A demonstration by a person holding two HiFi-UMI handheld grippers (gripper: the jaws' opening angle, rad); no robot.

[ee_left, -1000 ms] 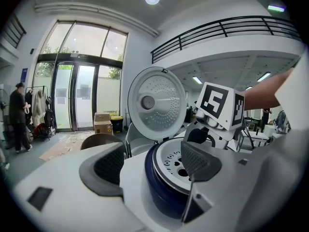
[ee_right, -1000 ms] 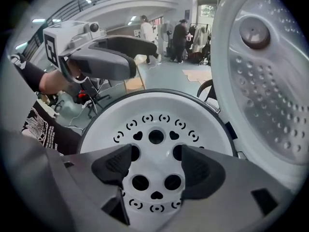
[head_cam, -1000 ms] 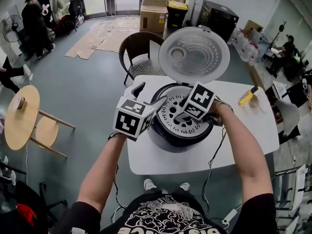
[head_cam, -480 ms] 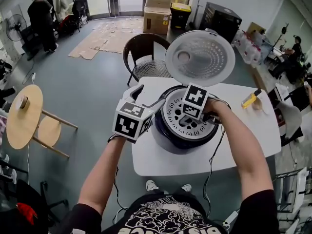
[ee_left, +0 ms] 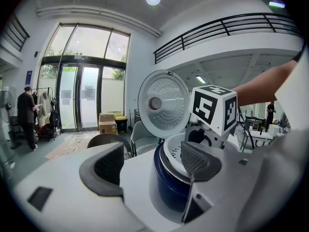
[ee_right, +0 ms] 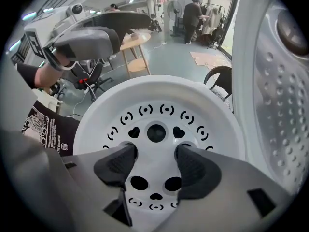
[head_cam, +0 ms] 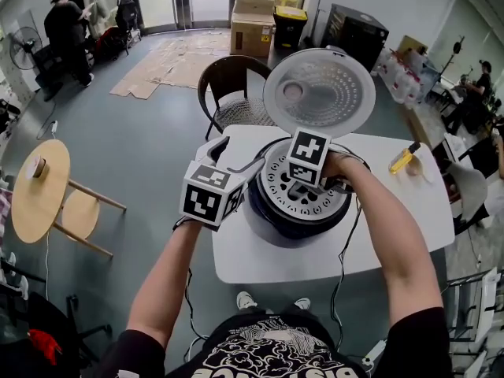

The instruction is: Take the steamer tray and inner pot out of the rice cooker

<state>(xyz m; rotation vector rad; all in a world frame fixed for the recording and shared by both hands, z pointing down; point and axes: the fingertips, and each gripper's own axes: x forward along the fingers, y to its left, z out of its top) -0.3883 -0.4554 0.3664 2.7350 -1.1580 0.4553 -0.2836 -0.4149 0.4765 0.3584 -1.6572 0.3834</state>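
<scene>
The rice cooker (head_cam: 268, 220) stands on a white table with its lid (head_cam: 319, 93) swung up at the back. The white steamer tray (head_cam: 307, 201), pierced with holes, sits in its mouth; the inner pot under it is hidden. My right gripper (head_cam: 303, 183) points straight down onto the tray. In the right gripper view its jaws (ee_right: 153, 166) are closing, with the fingertips (ee_right: 116, 164) at two round holes and the tray's (ee_right: 159, 108) middle strip between them. My left gripper (head_cam: 236, 154) stands open at the cooker's left side, its jaws (ee_left: 152, 166) astride the dark blue wall (ee_left: 169, 190) without touching it.
The white table (head_cam: 394, 239) has bare room in front and to the right of the cooker. A yellow tool (head_cam: 400, 157) lies at its far right. A brown chair (head_cam: 228, 81) stands behind, a round wooden table (head_cam: 35, 187) to the left. Cardboard boxes (head_cam: 252, 22) and people stand further back.
My right gripper has tipped more upright over the tray and shifted a little towards the lid. The left gripper has stayed beside the cooker.
</scene>
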